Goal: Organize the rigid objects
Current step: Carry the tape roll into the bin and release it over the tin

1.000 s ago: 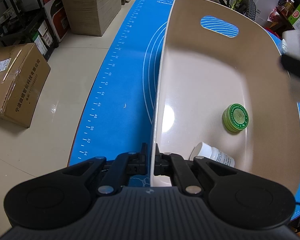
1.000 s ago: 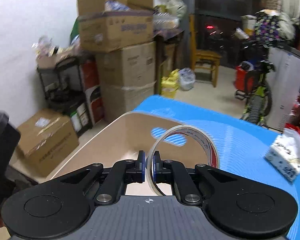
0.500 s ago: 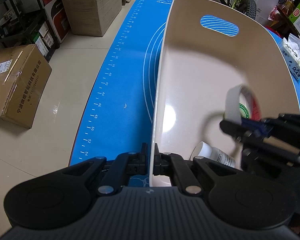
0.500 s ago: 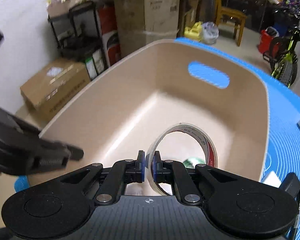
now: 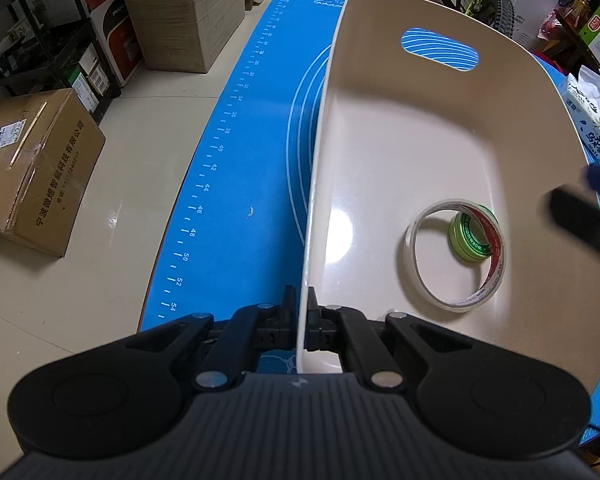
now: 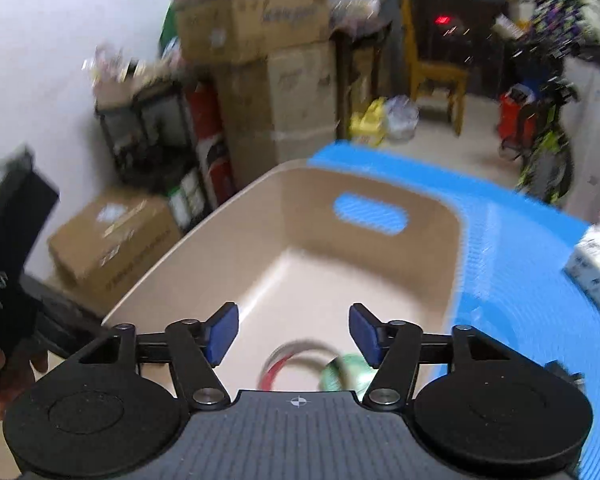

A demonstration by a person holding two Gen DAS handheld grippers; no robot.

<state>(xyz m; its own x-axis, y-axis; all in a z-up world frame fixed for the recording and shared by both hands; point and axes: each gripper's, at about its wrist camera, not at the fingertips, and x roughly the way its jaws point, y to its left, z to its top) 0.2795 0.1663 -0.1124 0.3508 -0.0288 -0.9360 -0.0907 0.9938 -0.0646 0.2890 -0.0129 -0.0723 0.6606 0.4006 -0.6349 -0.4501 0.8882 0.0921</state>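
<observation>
Left gripper: clamped on the beige bin's near rim.
Right gripper: spread wide, nothing held.
Tape roll: laid in the bin, ringing the green tin.

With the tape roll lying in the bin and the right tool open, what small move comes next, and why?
Probably lift the right tool clear of the beige bin and go for another item. Its jaws are apart and empty, and the tape roll rests on the bin floor against the green tin. The left tool grips the bin's rim.
</observation>
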